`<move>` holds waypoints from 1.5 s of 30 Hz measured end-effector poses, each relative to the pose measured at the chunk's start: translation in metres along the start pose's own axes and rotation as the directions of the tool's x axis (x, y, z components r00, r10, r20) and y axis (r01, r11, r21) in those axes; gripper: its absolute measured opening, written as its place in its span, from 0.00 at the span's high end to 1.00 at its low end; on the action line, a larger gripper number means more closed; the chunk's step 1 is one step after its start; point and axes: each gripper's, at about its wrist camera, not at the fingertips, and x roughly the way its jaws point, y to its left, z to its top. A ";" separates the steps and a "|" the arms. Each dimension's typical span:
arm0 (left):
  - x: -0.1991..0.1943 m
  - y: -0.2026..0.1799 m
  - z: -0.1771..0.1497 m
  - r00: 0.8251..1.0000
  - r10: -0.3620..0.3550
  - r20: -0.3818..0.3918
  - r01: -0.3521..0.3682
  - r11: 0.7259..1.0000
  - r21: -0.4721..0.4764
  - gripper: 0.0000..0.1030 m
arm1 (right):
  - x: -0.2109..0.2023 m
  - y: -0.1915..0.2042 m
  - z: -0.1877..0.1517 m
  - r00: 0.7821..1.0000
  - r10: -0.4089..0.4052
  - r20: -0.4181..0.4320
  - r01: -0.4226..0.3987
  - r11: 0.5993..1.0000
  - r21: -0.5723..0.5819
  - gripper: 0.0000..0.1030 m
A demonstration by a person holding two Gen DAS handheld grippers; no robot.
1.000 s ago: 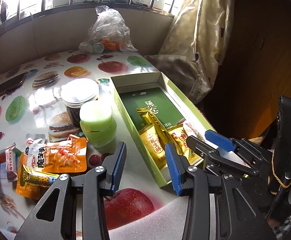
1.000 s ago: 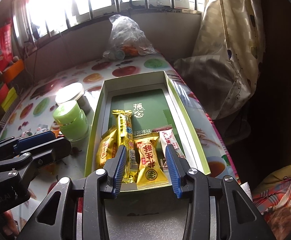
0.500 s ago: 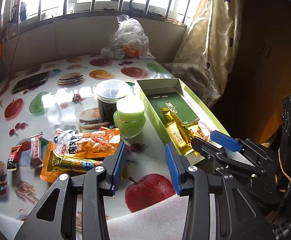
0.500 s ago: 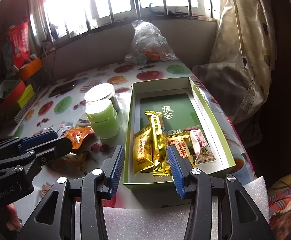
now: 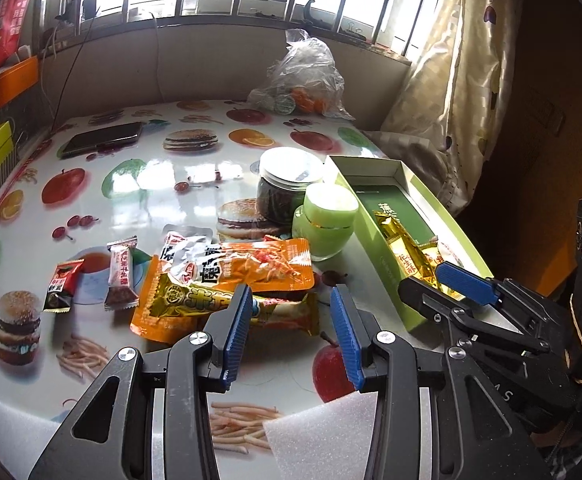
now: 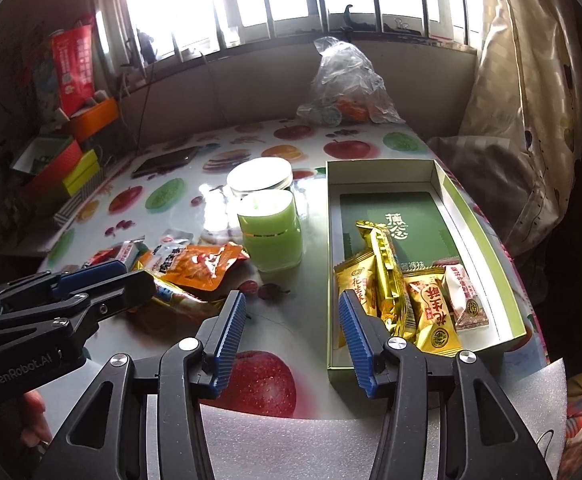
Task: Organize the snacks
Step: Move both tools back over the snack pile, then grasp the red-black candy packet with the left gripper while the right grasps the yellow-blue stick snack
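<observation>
A green open box (image 6: 487, 240) holds several gold and white snack packets (image 6: 387, 268) at its near end. Loose snacks lie left of it: an orange packet (image 5: 267, 266), a gold bar (image 5: 195, 300) and two small packets (image 5: 121, 276). My left gripper (image 5: 289, 300) hangs open just in front of the gold bar, nothing between its fingers. My right gripper (image 6: 291, 300) hovers over bare table left of the box's near corner, its jaws opening and empty. Each gripper shows in the other's view: right gripper (image 5: 443, 280), left gripper (image 6: 103, 276).
A green jar (image 5: 327, 220) and a dark jar with a white lid (image 5: 283, 188) stand between the snacks and the box. A phone (image 5: 103, 138) and a plastic bag (image 5: 307, 76) lie further back. A foam sheet (image 5: 323, 432) covers the table's front edge.
Both grippers have moved left, away from the box. The left one now faces the loose snack pile. The right one's jaws have spread wider.
</observation>
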 end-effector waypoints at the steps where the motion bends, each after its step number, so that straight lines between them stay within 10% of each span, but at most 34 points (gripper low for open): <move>1: 0.000 0.005 -0.002 1.000 0.012 -0.003 -0.012 1.000 -0.011 0.59 | 0.002 0.002 0.000 1.000 0.006 -0.004 -0.006 1.000 -0.002 0.53; 32: -0.003 0.151 -0.031 0.982 0.179 -0.055 -0.187 0.949 -0.253 0.59 | 0.094 0.111 0.001 0.974 0.080 -0.212 -0.156 0.917 -0.367 0.51; 45: 0.006 0.179 -0.024 0.974 0.207 -0.087 -0.223 0.940 -0.259 0.59 | 0.099 0.118 -0.005 0.946 0.141 -0.291 -0.237 0.915 -0.327 0.56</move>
